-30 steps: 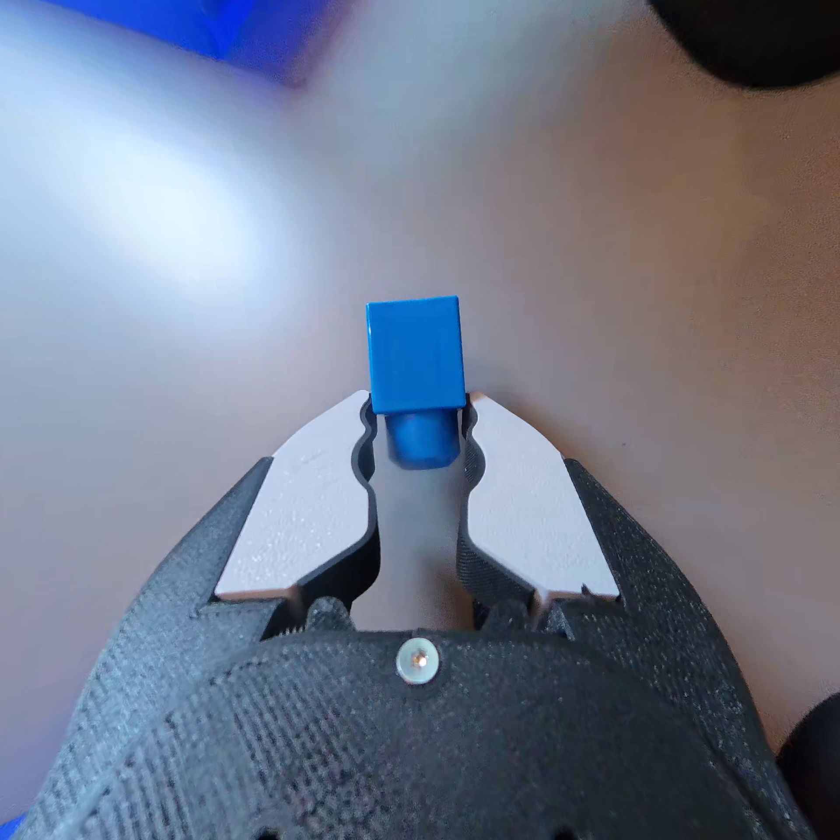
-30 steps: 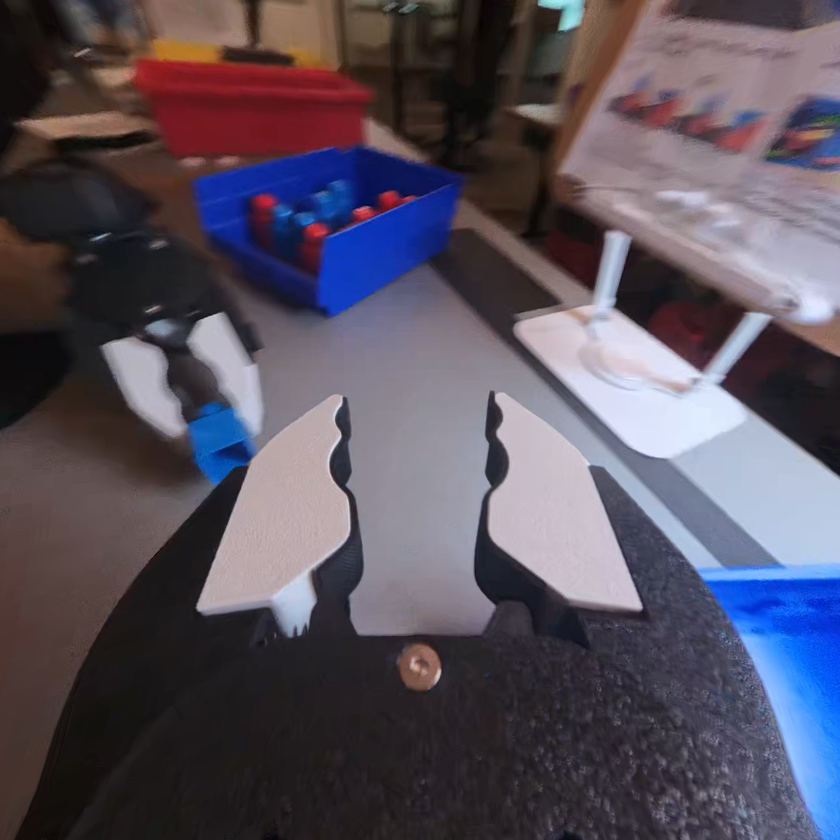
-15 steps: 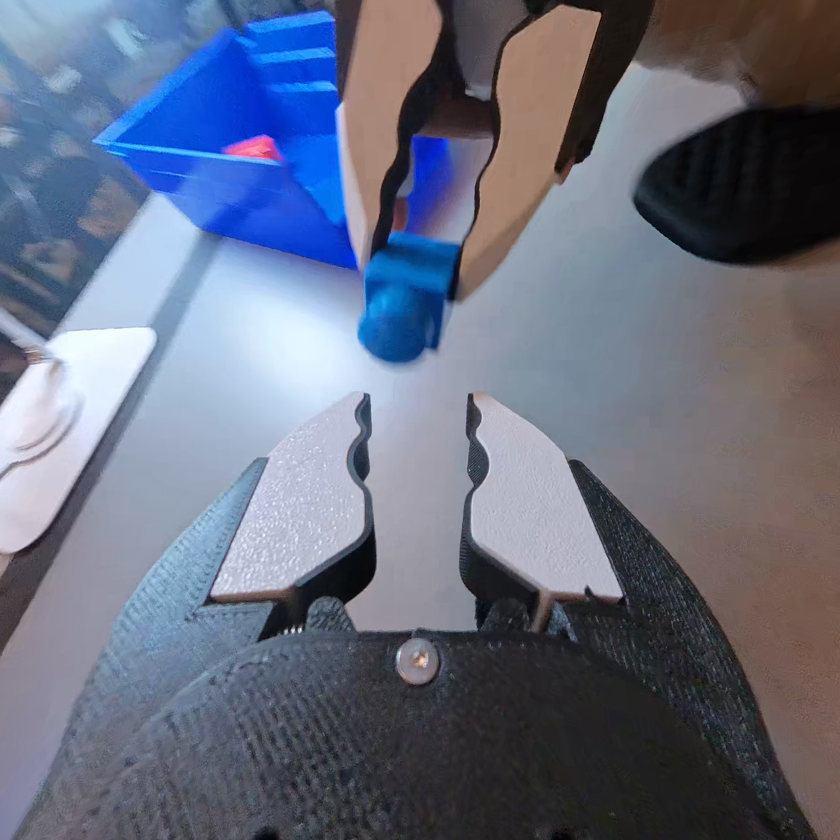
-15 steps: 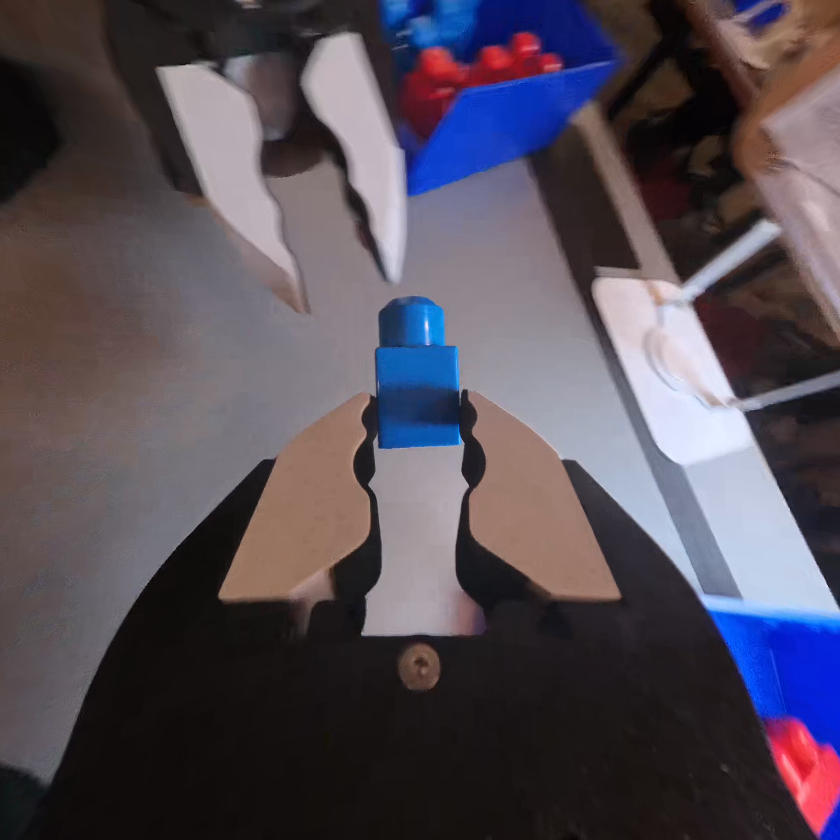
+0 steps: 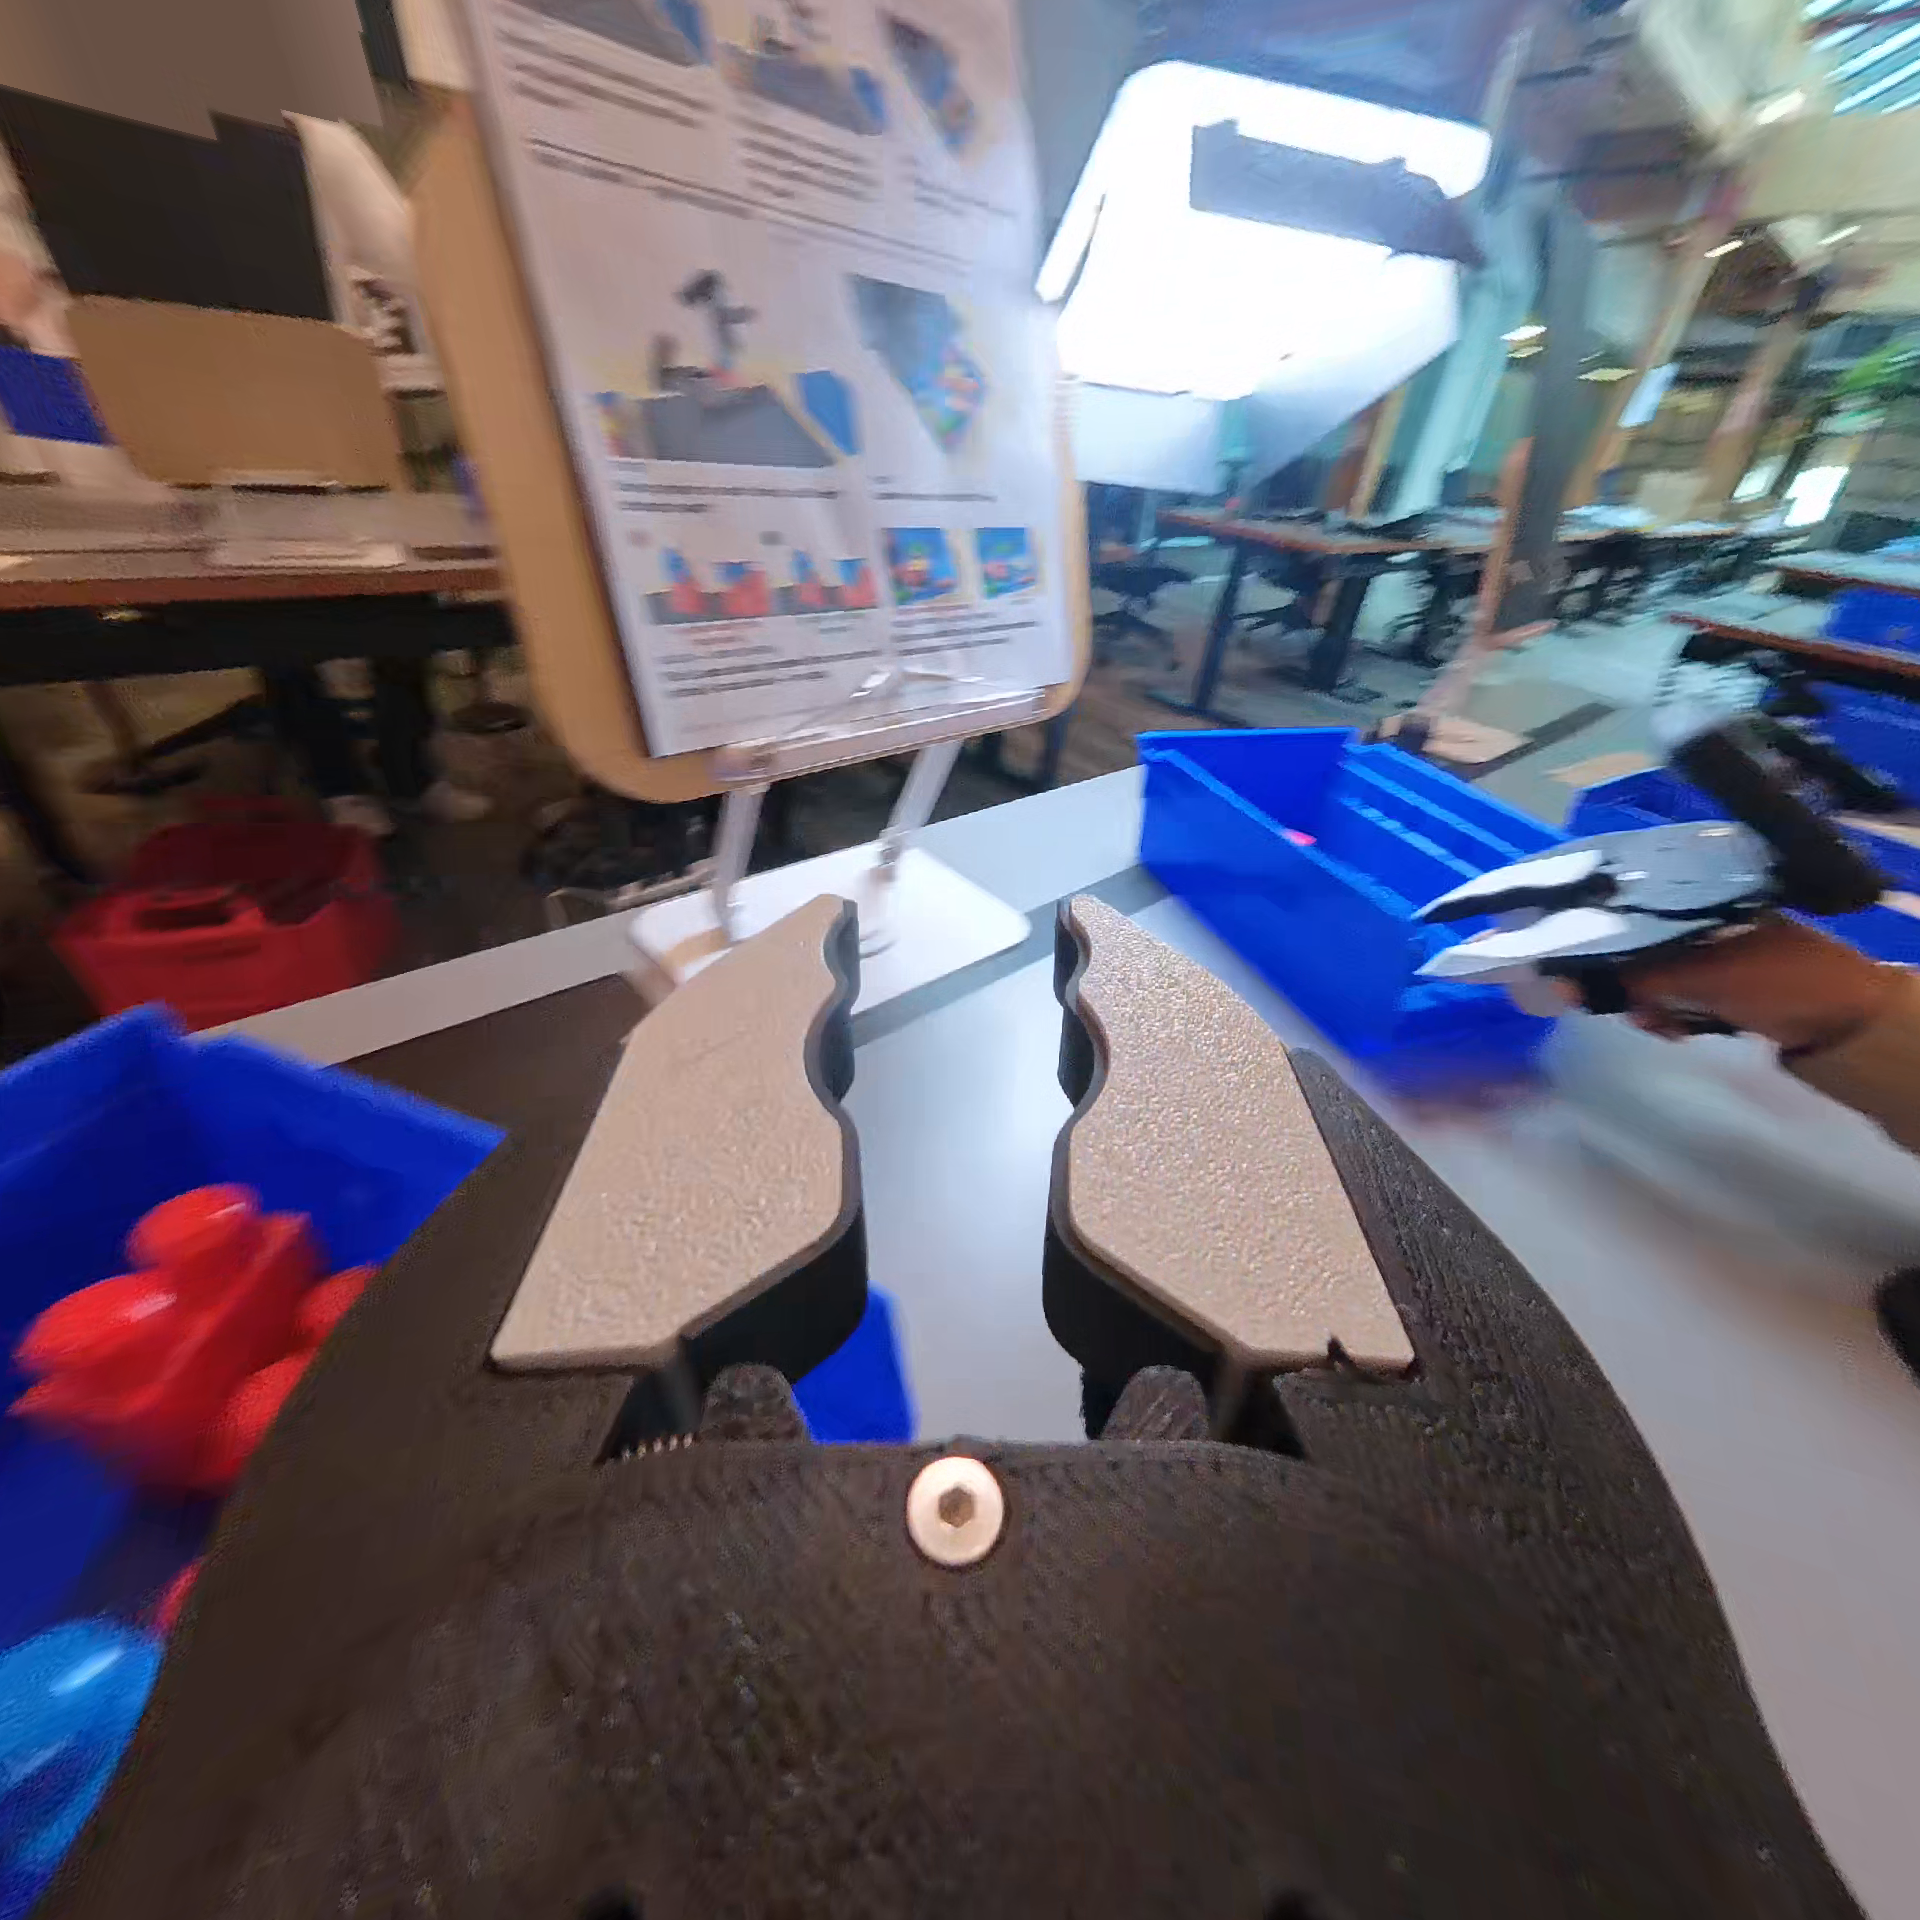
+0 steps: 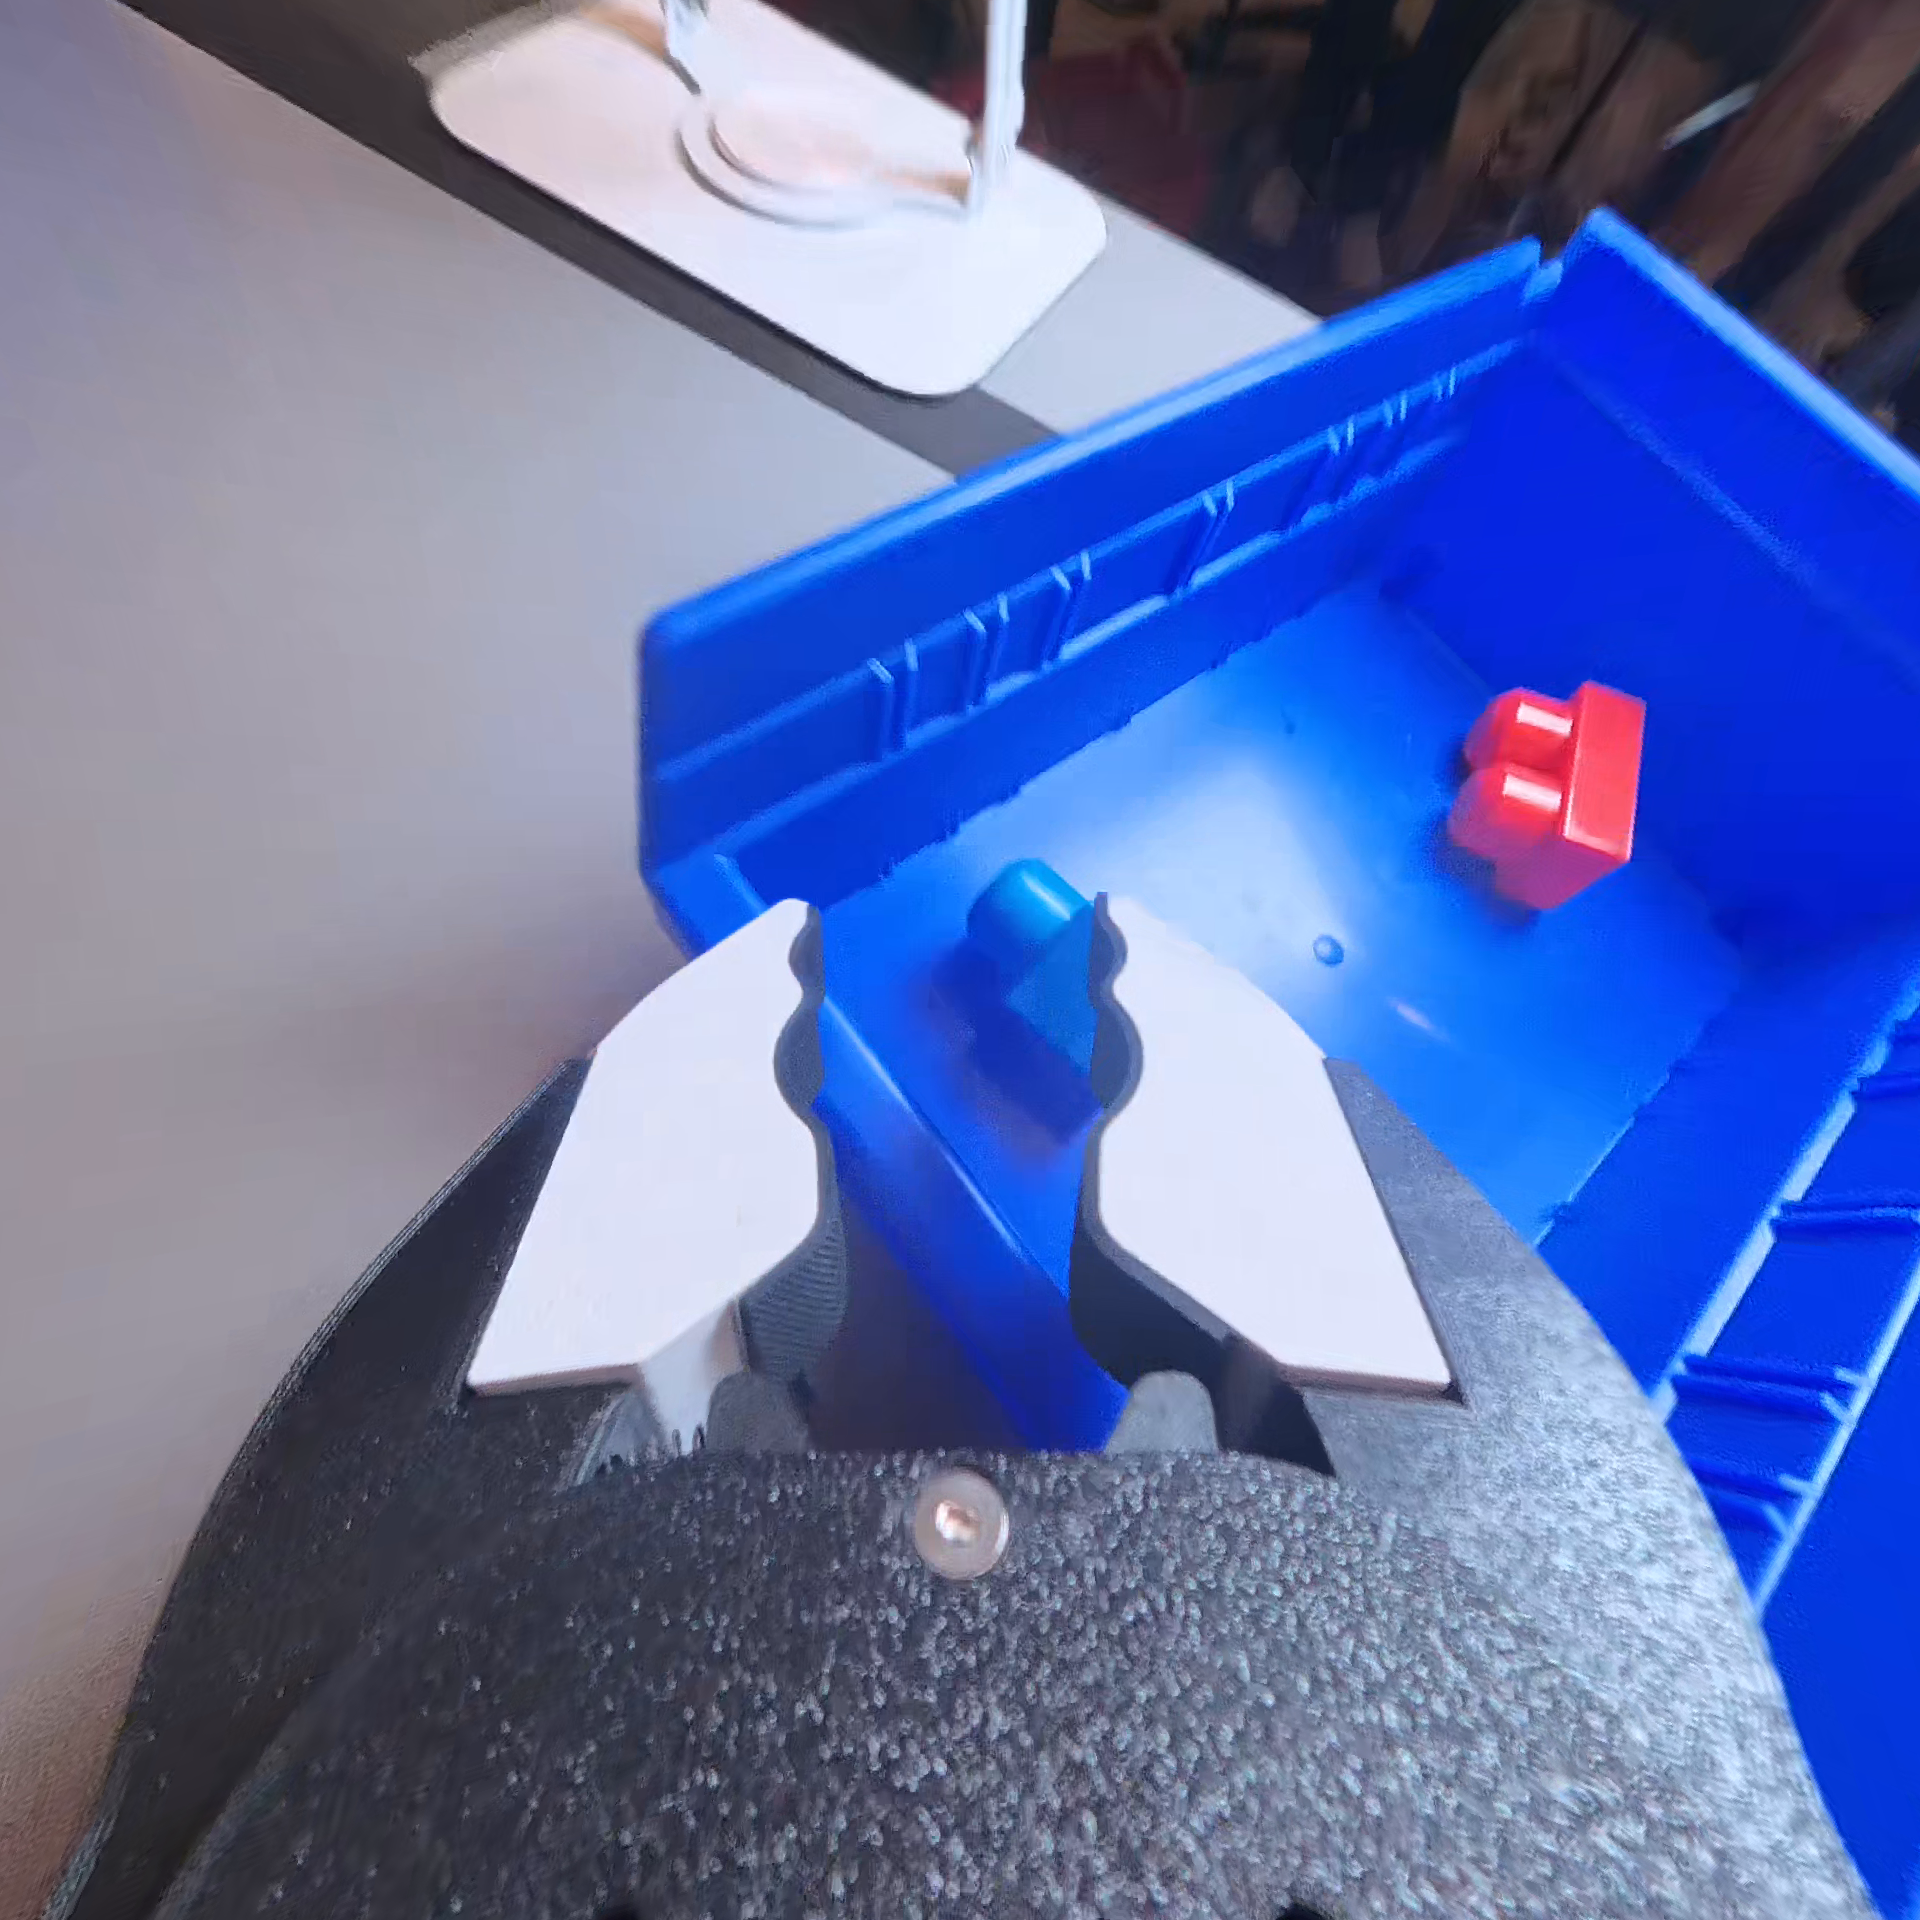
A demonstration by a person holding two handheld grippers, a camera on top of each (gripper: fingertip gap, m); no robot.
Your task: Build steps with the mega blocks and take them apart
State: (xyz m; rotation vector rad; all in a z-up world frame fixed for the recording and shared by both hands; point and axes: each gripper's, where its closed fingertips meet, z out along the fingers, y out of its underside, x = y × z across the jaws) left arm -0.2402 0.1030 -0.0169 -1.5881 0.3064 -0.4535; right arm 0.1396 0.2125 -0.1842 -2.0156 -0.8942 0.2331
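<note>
Mega blocks are split between two bins on the grey bench [image 6: 312,727]. Biggest item up: the instruction board [image 5: 790,364] on its white stand, at the bench's far edge. Next, the right-hand blue bin [image 6: 1195,582], with the right claw [image 6: 951,935] poised over its near wall, jaws spread and gripping nothing. Over on the near left, a second blue bin [image 5: 260,1101] sits beside the left claw [image 5: 956,935], whose jaws are likewise parted and empty. That bin holds blurred red blocks [image 5: 177,1340] and something blue, too smeared to make out. Down in size: a red two-stud block [image 6: 1558,800] lies on its side toward the right bin's far end. Smallest of all, a blue single-stud block [image 6: 1029,966] rests on that bin's floor, seen between the right claw's fingertips, partly hidden by the right finger.
</note>
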